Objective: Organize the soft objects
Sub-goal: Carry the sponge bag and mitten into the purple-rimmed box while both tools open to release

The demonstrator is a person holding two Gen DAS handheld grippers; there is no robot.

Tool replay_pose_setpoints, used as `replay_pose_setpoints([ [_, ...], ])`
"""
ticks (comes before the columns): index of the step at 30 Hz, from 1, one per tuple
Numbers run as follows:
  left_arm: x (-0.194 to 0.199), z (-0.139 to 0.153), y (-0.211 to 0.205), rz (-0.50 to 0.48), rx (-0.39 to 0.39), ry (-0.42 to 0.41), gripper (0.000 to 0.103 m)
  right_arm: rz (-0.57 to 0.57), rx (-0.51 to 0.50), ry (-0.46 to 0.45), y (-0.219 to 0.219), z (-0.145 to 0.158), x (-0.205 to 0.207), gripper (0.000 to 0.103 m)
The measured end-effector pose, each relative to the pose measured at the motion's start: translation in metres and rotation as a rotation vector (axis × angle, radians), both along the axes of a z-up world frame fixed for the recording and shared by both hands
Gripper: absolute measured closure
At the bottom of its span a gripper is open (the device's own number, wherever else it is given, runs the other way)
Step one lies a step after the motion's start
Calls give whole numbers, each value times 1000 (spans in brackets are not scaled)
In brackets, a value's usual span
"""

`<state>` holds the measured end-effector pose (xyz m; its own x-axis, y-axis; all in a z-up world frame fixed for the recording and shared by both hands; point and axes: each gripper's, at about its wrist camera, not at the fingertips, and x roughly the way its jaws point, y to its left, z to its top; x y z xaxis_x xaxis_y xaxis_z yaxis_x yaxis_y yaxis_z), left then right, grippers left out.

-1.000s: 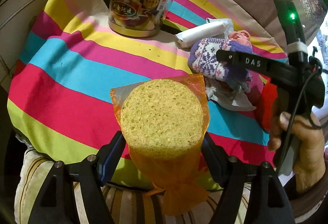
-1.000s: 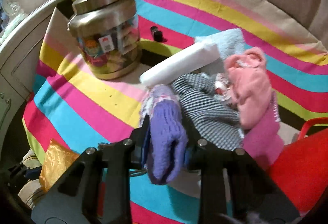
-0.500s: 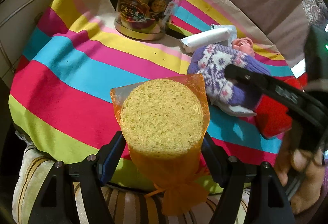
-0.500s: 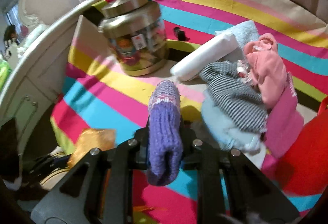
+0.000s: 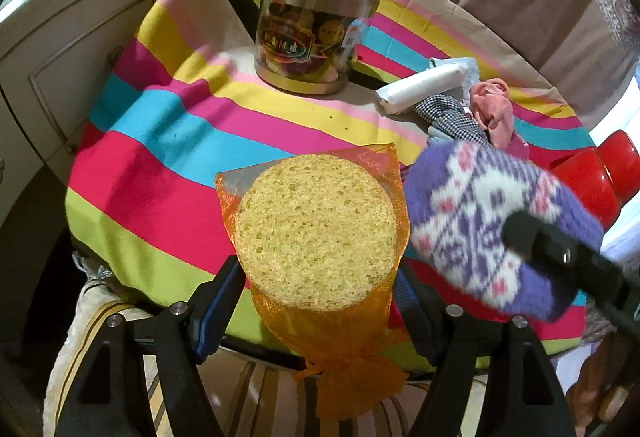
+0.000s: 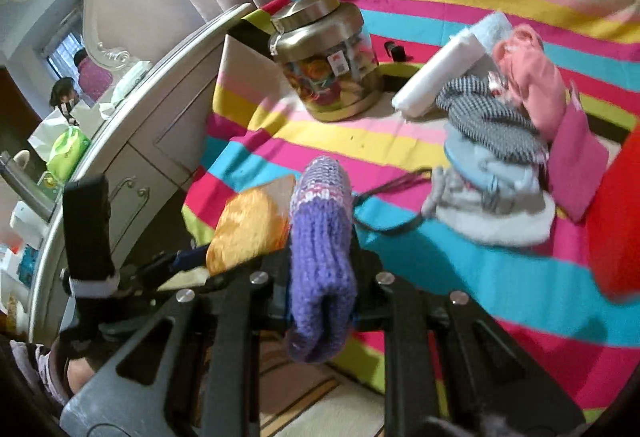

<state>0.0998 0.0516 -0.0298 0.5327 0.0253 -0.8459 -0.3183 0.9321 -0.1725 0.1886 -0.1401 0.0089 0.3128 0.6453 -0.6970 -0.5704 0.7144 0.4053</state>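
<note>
My left gripper (image 5: 320,301) is shut on a round yellow sponge (image 5: 316,233) in an orange mesh bag, held above the near edge of the striped table (image 5: 168,125). My right gripper (image 6: 320,277) is shut on a purple knitted mitten (image 6: 320,257); the mitten (image 5: 496,225) hangs just right of the sponge in the left wrist view. The sponge (image 6: 248,225) sits left of the mitten in the right wrist view. A pile of soft clothes (image 6: 500,141) lies on the table's right side: checked, pink, pale blue and grey pieces.
A glass jar with a metal lid (image 5: 312,25) stands at the back of the table. A white roll (image 5: 424,89) lies beside the pile. A red object (image 5: 592,177) is at the right edge. A white cabinet (image 6: 132,129) stands on the left.
My right gripper has lifted the purple mitten off the pile and carried it left and toward me, beside the sponge. The left gripper has pulled back a little with the sponge.
</note>
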Motion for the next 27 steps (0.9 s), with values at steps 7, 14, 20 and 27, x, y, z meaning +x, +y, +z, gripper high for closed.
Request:
replay_pose_setpoints([
  [7,-10,9,-8,-18,29,3,29,-16,21,40,-22,-7,-16,81],
  [14,-12,10,-33,-70,141,43,29,-61,28,53,-50,-6,-30,81],
  [20,-16,18,-60,-119,243,49,29,-120,27,70,-82,-9,-42,81],
  [27,-19,23,-96,-202,282,45,29,-180,28,83,-123,-10,-57,81],
])
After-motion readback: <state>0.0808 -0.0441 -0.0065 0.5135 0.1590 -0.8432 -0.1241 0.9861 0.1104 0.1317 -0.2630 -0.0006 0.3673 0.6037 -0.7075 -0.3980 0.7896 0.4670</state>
